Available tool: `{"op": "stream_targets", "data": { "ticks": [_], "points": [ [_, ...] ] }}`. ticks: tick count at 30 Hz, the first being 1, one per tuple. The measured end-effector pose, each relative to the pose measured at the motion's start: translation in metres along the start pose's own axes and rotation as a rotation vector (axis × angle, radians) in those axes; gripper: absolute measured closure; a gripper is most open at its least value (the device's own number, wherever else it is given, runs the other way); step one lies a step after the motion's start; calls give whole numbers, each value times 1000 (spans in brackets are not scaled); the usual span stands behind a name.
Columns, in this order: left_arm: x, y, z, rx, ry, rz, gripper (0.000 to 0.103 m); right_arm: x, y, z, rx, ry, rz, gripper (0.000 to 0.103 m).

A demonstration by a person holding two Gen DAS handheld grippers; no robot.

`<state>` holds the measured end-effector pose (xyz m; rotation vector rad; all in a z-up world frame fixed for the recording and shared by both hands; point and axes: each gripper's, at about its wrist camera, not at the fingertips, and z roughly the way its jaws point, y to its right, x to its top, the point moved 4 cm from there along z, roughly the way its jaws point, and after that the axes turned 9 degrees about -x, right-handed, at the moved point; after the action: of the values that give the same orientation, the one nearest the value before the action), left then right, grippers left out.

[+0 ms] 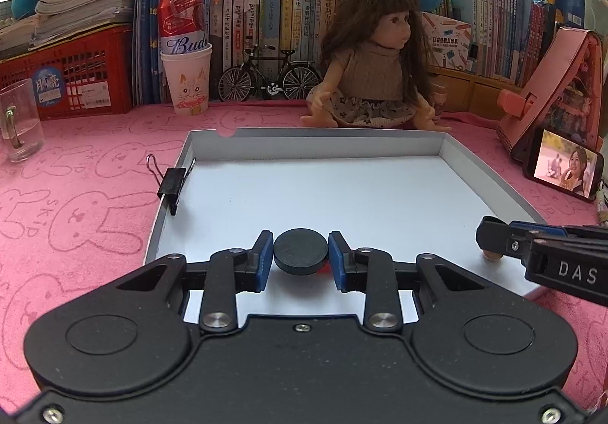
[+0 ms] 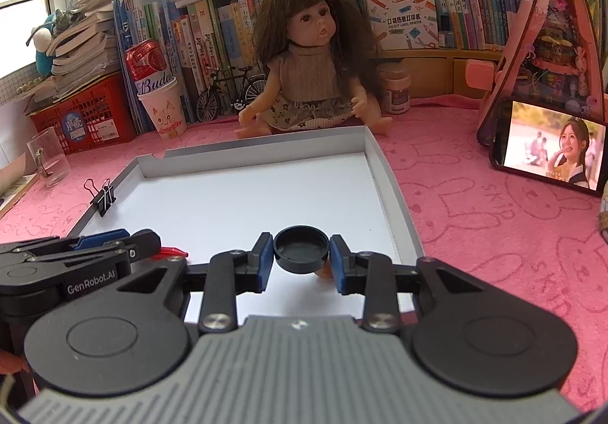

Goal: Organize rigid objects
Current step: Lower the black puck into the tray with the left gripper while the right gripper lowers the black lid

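My left gripper is shut on a flat black round disc, held just above the near part of a shallow white box lid. A bit of red shows under the disc. My right gripper is shut on a black round cap with its hollow side up, over the near right part of the same lid. A small tan object lies under the cap. The right gripper shows at the right of the left wrist view; the left gripper shows at the left of the right wrist view.
A black binder clip grips the lid's left wall. A doll sits behind the lid. A glass mug, a cup with a red can, a toy bicycle, a phone and books stand around on the pink cloth.
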<state>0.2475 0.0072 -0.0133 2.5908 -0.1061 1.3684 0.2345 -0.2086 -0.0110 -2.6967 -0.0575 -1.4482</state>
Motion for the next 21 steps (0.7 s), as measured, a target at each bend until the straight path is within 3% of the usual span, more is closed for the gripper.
{"op": "stream_targets", "data": {
  "ticks": [21],
  "points": [
    [11, -14, 22, 11, -30, -51, 73, 4, 3, 13, 1, -10, 15, 65]
  ]
}}
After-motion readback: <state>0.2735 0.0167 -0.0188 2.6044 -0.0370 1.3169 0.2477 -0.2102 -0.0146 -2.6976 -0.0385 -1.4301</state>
